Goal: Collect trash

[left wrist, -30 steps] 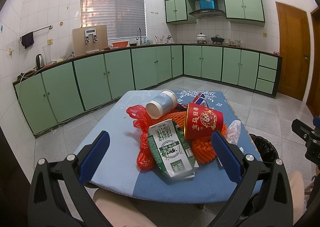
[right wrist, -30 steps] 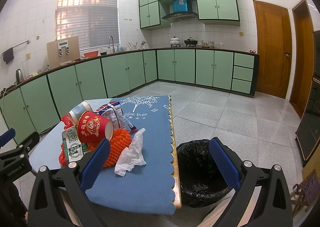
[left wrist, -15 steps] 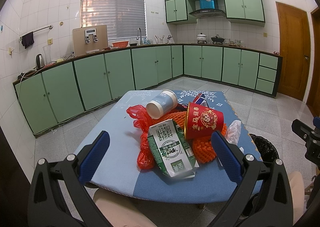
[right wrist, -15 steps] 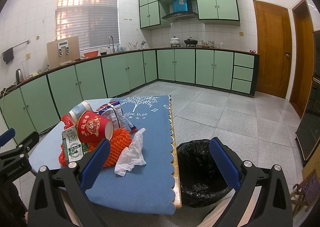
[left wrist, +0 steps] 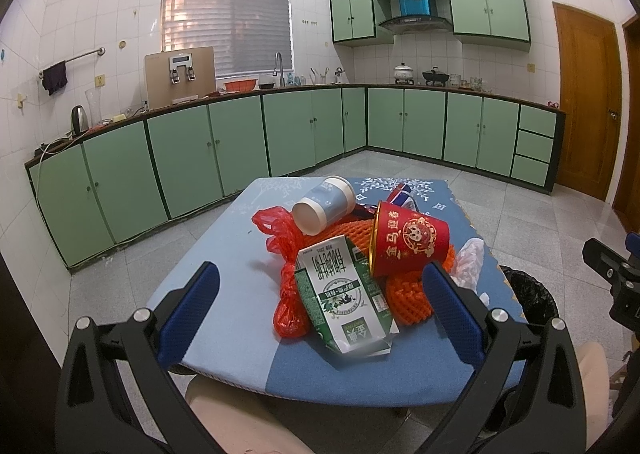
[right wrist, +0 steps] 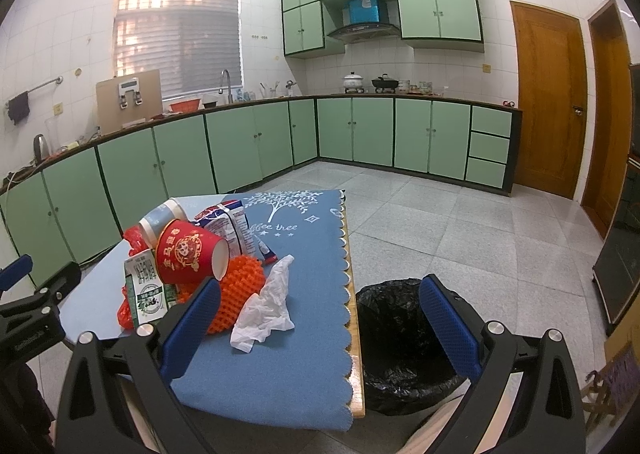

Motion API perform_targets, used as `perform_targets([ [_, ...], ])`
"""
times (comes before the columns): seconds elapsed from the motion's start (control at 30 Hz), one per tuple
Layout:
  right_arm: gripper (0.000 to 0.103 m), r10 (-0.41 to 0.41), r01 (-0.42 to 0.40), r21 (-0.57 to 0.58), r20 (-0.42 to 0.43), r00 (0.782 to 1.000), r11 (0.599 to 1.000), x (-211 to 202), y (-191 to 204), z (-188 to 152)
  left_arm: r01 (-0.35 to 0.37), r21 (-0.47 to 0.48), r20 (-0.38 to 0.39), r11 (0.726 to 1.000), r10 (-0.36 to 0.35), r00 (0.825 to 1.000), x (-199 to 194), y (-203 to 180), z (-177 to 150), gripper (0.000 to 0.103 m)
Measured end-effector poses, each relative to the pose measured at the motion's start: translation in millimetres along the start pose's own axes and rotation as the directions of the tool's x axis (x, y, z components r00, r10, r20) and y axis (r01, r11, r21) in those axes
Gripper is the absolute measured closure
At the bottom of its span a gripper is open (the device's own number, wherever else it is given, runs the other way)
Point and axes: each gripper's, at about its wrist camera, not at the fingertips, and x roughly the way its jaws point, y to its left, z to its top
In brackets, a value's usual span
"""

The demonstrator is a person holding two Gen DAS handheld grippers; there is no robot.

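Trash pile lying on the blue-covered surface (right wrist: 312, 294), both grippers hovering at its near edge

The left gripper (left wrist: 320, 308) and right gripper (right wrist: 320, 324) are standing wide open, holding nothing. A milk carton (left wrist: 340, 290), red paper cup (left wrist: 408, 242), blue-white cup (left wrist: 324, 204), orange foam net (right wrist: 236, 290) and white tissue (right wrist: 268, 302) are resting together; a black-lined bin (right wrist: 400, 342) is sitting just beside the surface on the floor

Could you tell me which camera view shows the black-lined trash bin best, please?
The right wrist view: the trash bin shows its open mouth and black liner beside the table. The left wrist view catches only a sliver of it behind the table's corner.
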Motion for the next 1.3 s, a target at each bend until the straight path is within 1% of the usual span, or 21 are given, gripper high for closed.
perform_targets([
  [0.1,0.006,0.013,-0.013,0.002,-0.013,1.000,1.000,4.4,-0.5,0.7,-0.011,-0.005,-0.013,1.000,0.011,1.000,5.7,3.7,-0.8,0.005],
  [0.27,0.008,0.026,-0.027,-0.016,-0.036,0.999,1.000,18.3,3.8,3.2,-0.026,-0.044,-0.055,0.999,0.024,0.998,26.4,15.2,-1.0,0.005],
  [0.33,0.009,0.038,-0.039,-0.022,-0.049,0.998,0.999,25.9,6.4,4.4,-0.031,-0.041,-0.070,0.999,0.028,0.997,34.8,18.4,-1.0,0.005],
  [0.5,0.017,0.080,-0.083,-0.030,-0.084,0.993,0.996,47.4,14.0,7.8,-0.073,-0.010,-0.099,0.997,0.072,0.993,56.7,24.8,-2.3,0.005],
  [0.57,0.018,0.098,-0.102,-0.033,-0.103,0.990,0.994,57.8,18.8,8.3,-0.086,-0.012,-0.106,0.996,0.084,0.991,64.8,29.4,-2.8,0.005],
  [0.67,0.020,0.116,-0.122,-0.038,-0.127,0.985,0.992,71.1,25.5,6.7,-0.088,-0.014,-0.117,0.996,0.086,0.989,75.7,33.3,-2.2,0.005],
  [0.77,0.022,0.116,-0.125,-0.048,-0.155,0.981,0.991,85.7,30.6,3.0,-0.056,-0.024,-0.121,0.998,0.053,0.991,82.5,31.9,-0.3,0.007],
  [0.87,0.025,0.103,-0.113,-0.046,-0.187,0.977,0.993,99.2,27.9,-2.9,-0.002,-0.027,-0.126,1.000,-0.001,0.992,87.9,23.8,2.0,0.017],
  [0.9,0.027,0.097,-0.107,-0.039,-0.204,0.974,0.994,105.1,24.8,-5.7,0.021,-0.027,-0.131,0.999,-0.024,0.991,90.5,19.7,2.8,0.022],
  [0.93,0.028,0.092,-0.102,-0.035,-0.214,0.972,0.994,108.4,22.4,-7.5,0.042,-0.028,-0.134,0.999,-0.046,0.990,94.6,15.8,3.0,0.024],
  [1.1,0.029,0.058,-0.062,-0.010,-0.249,0.967,0.998,121.1,5.2,-16.0,0.115,-0.018,-0.131,0.993,-0.117,0.985,107.5,-5.7,7.5,0.026],
  [1.3,0.029,0.042,-0.048,-0.017,-0.256,0.966,0.999,130.4,0.4,-18.6,0.169,-0.027,-0.130,0.985,-0.171,0.977,126.7,-20.5,15.7,0.026],
])
